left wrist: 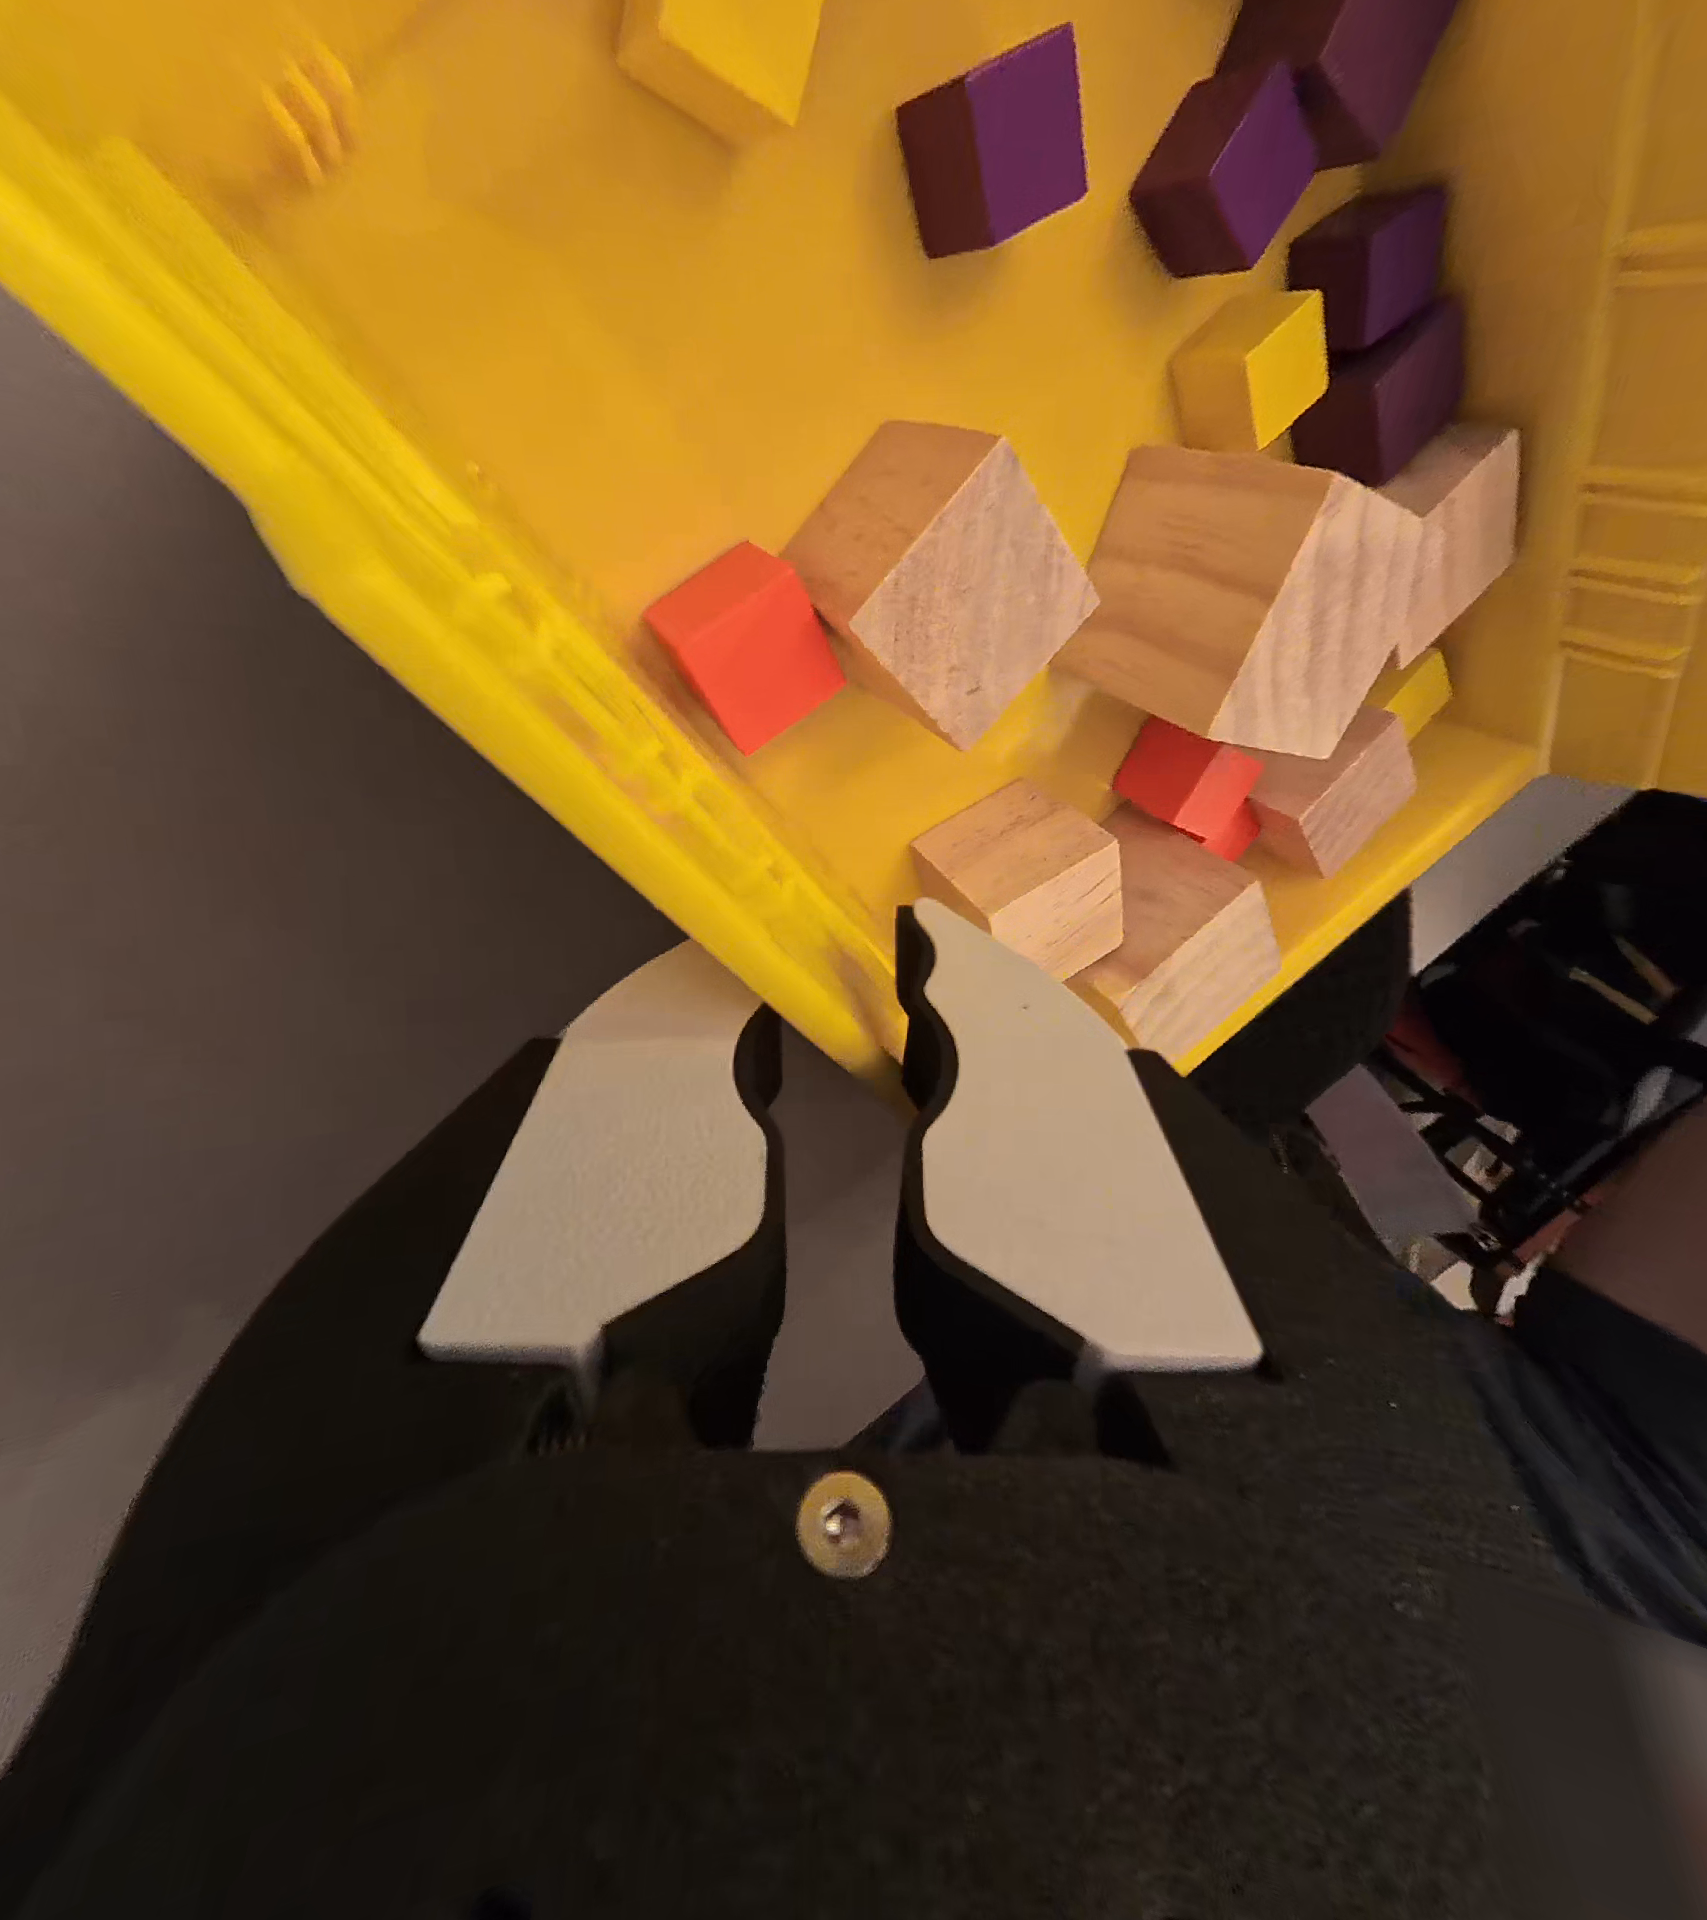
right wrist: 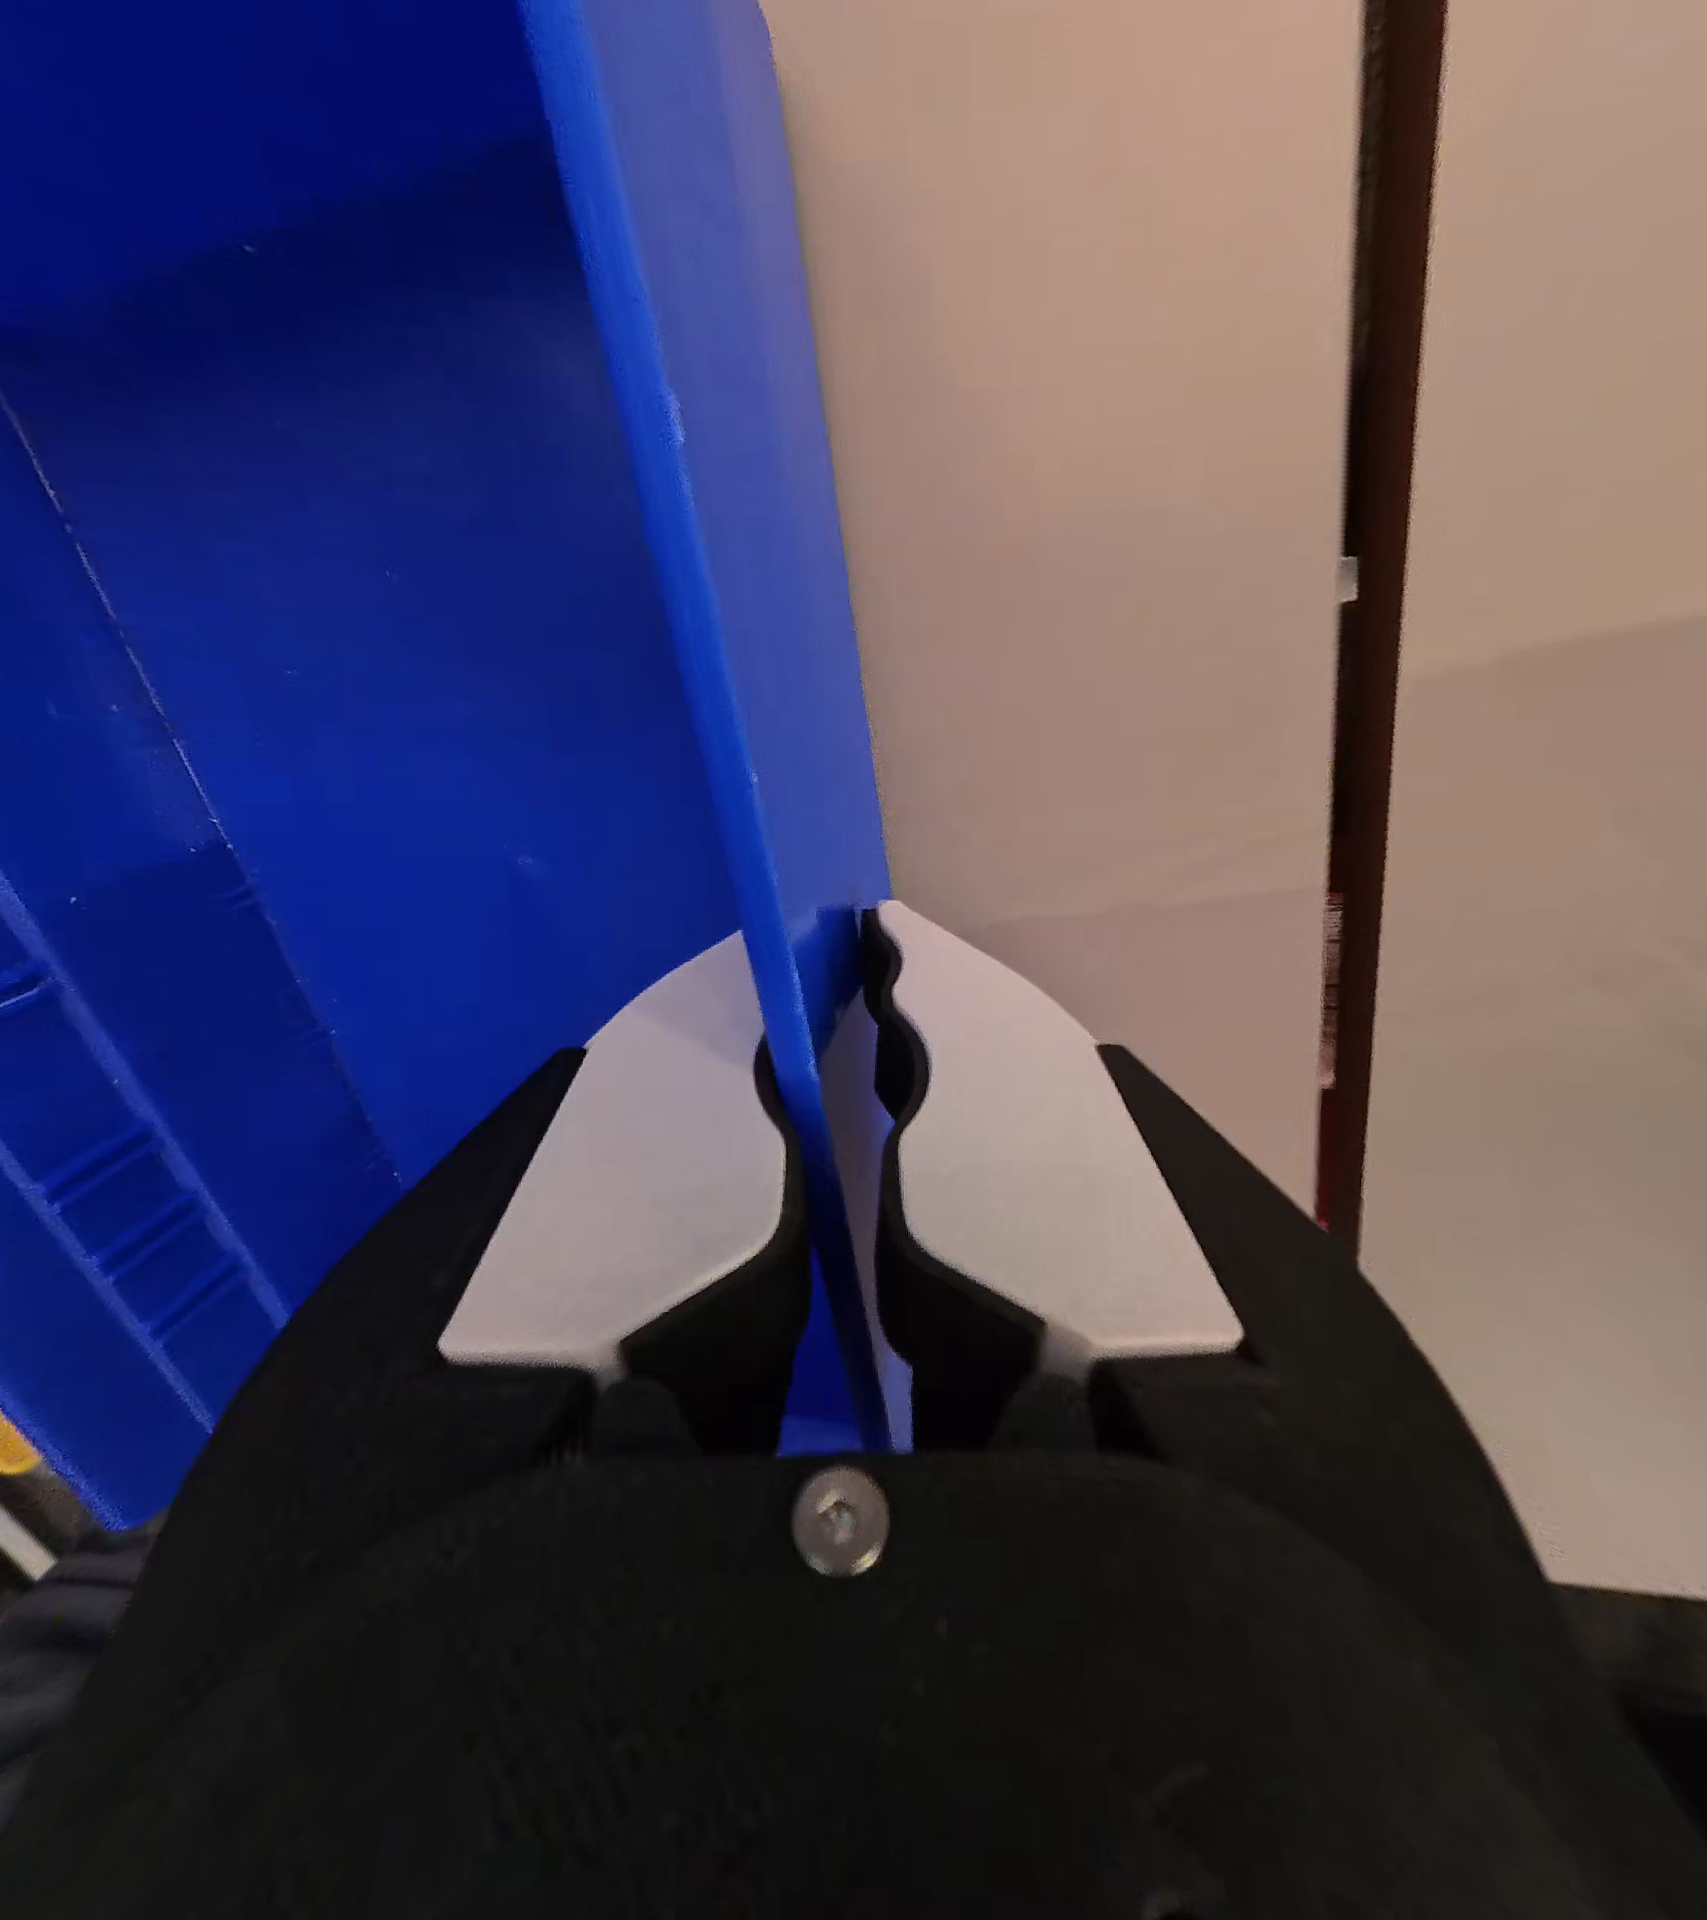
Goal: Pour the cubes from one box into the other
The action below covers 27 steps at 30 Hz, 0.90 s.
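Left claw (left wrist: 833, 997) pinches the tilted yellow box (left wrist: 537, 343) by its wall, cubes (left wrist: 942, 582) (wooden, purple, orange, yellow) heaped toward one corner inside. Right claw (right wrist: 828, 1018) clamps the blue box (right wrist: 309, 623) wall.

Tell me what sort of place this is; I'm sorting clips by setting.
Probably an indoor lab or workshop: plain pale wall, a dark upright post, dark racking with cables behind the yellow box.

Both tools (left wrist: 833, 997) (right wrist: 828, 997) clamped, fingers nearly together.
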### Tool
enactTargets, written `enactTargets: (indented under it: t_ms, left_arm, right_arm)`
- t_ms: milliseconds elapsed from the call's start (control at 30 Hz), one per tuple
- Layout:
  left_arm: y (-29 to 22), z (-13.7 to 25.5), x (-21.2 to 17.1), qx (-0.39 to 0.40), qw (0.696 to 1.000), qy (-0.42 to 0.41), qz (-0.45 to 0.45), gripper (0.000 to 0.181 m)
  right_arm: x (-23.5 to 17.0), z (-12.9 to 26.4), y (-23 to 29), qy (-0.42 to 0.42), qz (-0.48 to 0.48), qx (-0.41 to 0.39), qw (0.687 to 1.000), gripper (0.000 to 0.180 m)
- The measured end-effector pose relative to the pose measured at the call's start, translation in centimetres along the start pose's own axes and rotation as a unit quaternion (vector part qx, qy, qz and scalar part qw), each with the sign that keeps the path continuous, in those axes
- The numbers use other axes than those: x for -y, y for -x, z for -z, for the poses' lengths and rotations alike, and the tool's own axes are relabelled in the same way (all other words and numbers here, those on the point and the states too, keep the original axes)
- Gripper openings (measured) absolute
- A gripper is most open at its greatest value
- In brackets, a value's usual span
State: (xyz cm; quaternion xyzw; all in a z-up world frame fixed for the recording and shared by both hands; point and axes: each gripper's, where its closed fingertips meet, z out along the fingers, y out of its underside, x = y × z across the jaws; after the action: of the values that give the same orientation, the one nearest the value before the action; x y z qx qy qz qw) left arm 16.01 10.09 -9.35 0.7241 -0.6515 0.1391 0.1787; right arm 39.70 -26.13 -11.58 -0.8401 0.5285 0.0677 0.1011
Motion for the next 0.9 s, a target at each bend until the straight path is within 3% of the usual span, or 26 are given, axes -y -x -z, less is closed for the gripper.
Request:
enactTargets:
  t_ms: [133, 433, 700, 900]
  left_arm:
    - [2.7, 1.2, -1.4, 0.015, 1.0, 0.001, 0.012, 0.016]
    - [11.4, 5.1, -7.6, 0.038, 0.996, -0.016, 0.075, 0.014]
    - [19.9, 9.3, -12.2, 0.091, 0.987, -0.08, 0.101, 0.01]
    - [23.2, 11.0, -14.3, 0.13, 0.982, -0.104, 0.092, 0.009]
  right_arm:
    - [0.1, -1.0, 2.5, -0.02, -0.006, 0.05, 0.999, 0.011]
    - [-0.4, -2.5, 9.9, -0.007, 0.051, 0.053, 0.997, 0.01]
    - [-0.5, -3.7, 15.2, -0.035, 0.023, 0.05, 0.998, 0.01]
    - [-1.0, -4.2, 18.1, -0.036, -0.005, 0.049, 0.998, 0.01]
